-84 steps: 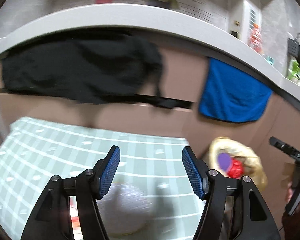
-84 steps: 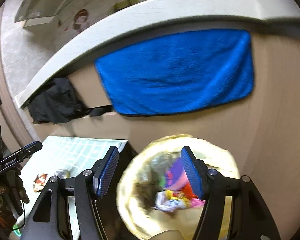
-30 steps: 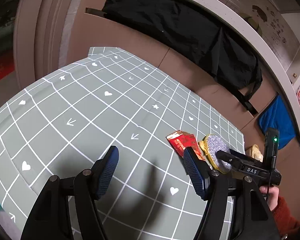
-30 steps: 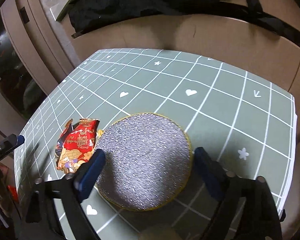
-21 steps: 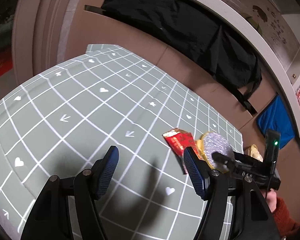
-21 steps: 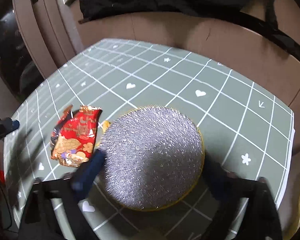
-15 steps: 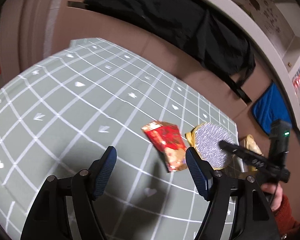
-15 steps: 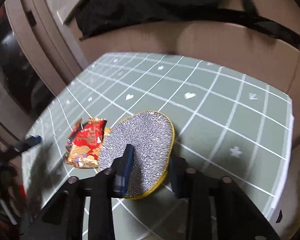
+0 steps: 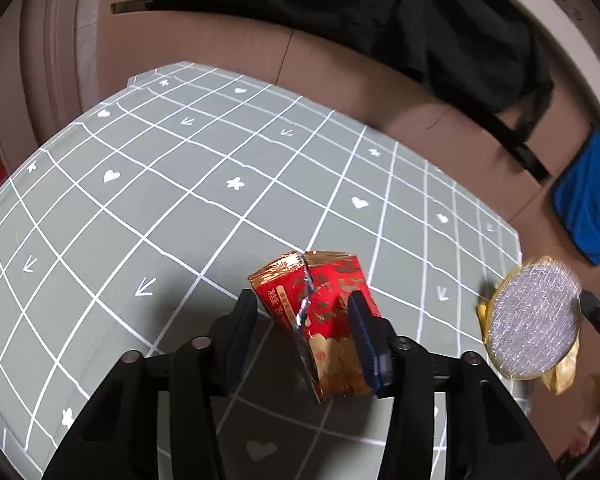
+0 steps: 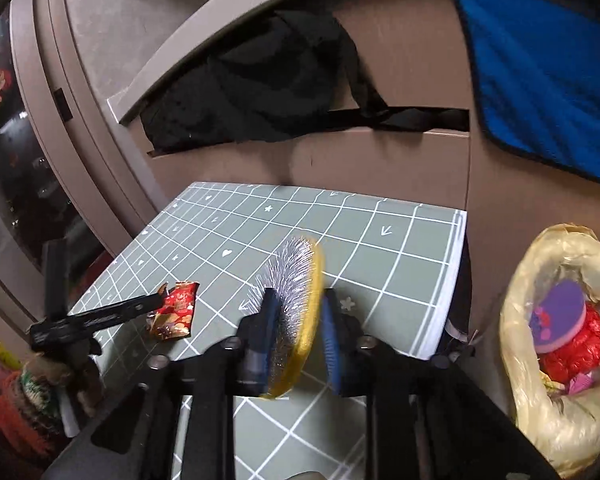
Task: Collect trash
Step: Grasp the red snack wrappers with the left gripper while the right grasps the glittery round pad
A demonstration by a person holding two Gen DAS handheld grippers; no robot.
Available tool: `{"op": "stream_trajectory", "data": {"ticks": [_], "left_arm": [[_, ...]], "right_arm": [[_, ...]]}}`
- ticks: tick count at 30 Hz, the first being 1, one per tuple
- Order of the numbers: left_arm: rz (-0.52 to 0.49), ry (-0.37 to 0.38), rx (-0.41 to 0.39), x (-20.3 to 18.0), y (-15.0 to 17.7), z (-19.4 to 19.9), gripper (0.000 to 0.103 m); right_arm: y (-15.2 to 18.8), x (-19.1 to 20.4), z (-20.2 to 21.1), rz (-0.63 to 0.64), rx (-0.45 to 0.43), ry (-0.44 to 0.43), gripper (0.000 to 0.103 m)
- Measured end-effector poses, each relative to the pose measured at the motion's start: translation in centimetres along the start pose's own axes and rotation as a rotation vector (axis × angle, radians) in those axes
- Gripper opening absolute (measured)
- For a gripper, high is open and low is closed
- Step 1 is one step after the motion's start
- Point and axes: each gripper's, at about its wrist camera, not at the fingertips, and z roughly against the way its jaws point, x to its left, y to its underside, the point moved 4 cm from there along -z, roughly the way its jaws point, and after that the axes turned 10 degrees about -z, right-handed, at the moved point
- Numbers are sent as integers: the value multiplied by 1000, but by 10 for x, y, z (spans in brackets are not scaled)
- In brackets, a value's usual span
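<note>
A red and gold snack wrapper [image 9: 324, 312] lies on the green grid mat [image 9: 180, 200]. My left gripper [image 9: 302, 320] straddles it with jaws closing; the right pad sits at the wrapper's edge, while a thin gap shows at the left pad. A round silver glitter disc with a gold rim [image 10: 296, 300] stands on edge above the mat [image 10: 380, 248]. My right gripper [image 10: 300, 328] is closing tightly on its lower part. From the left wrist view the disc [image 9: 532, 320] hangs at the mat's right edge. The left gripper [image 10: 160, 302] and wrapper [image 10: 176, 312] show at the mat's left.
A yellowish plastic trash bag [image 10: 540, 420] holding purple and red scraps stands open just past the mat's right edge. A black cloth [image 10: 260, 92] and a blue towel [image 10: 540, 80] hang on the brown wall behind the table.
The right gripper closed on the disc and lifted it off the mat, tipping it on edge toward the bag. The left gripper moved right over the red wrapper and its jaws narrowed.
</note>
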Motion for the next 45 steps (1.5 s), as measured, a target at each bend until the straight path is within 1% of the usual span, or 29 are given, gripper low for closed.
{"op": "stream_trajectory", "data": {"ticks": [3, 5, 8, 13, 16, 17, 18, 20, 21, 23, 26, 29, 30, 33, 38, 39, 40, 41, 43, 45], "left_arm": [[-7, -36, 9, -1, -1, -7, 38], [-9, -41, 4, -3, -2, -9, 25], [-20, -30, -3, -6, -2, -8, 20], [-71, -23, -35, -11, 0, 5, 18], [-98, -12, -59, -14, -1, 15, 18], [-103, -5, -65, -16, 0, 18, 18], [-108, 3, -73, -17, 0, 21, 18], [-110, 17, -81, -19, 0, 25, 18], [-110, 24, -83, -19, 0, 26, 18], [-108, 32, -85, -20, 1, 27, 18], [-109, 35, -85, -20, 3, 28, 18], [-109, 32, -91, -20, 6, 32, 18], [-106, 33, -91, -20, 7, 33, 18], [-95, 36, -94, -16, 7, 36, 18], [-78, 41, -92, -15, 9, 35, 18], [-78, 42, -93, -15, 9, 35, 18], [-78, 43, -93, -15, 10, 35, 18], [-78, 45, -94, -15, 10, 36, 18], [-79, 53, -101, -16, 10, 39, 18], [-81, 57, -116, -15, 8, 42, 18]], "right_arm": [[4, 4, 6, 42, -26, 35, 18], [6, 4, 8, 61, -26, 37, 18], [11, 8, 2, 69, -6, 18, 16], [16, 13, -1, 90, 3, 13, 16], [16, 9, -3, 66, 11, -9, 18], [16, 6, -4, 54, 14, -19, 26], [16, 1, -4, 38, 13, -23, 42], [17, -11, -6, 20, 9, 0, 59], [19, -18, -7, 8, 9, 19, 59], [23, -28, -15, -11, 35, 40, 59], [30, -40, -29, -34, 55, 53, 59], [33, -47, -38, -33, 42, 116, 59], [34, -49, -40, -36, 39, 123, 59], [37, -55, -49, -75, 69, 108, 59], [37, -49, -54, -66, 60, 114, 59], [38, -47, -56, -44, 59, 135, 55], [38, -44, -57, -20, 63, 155, 49], [37, -41, -59, 8, 66, 176, 37], [34, -37, -58, 15, 73, 153, 19], [28, -30, -50, 23, 61, 129, 15]]}}
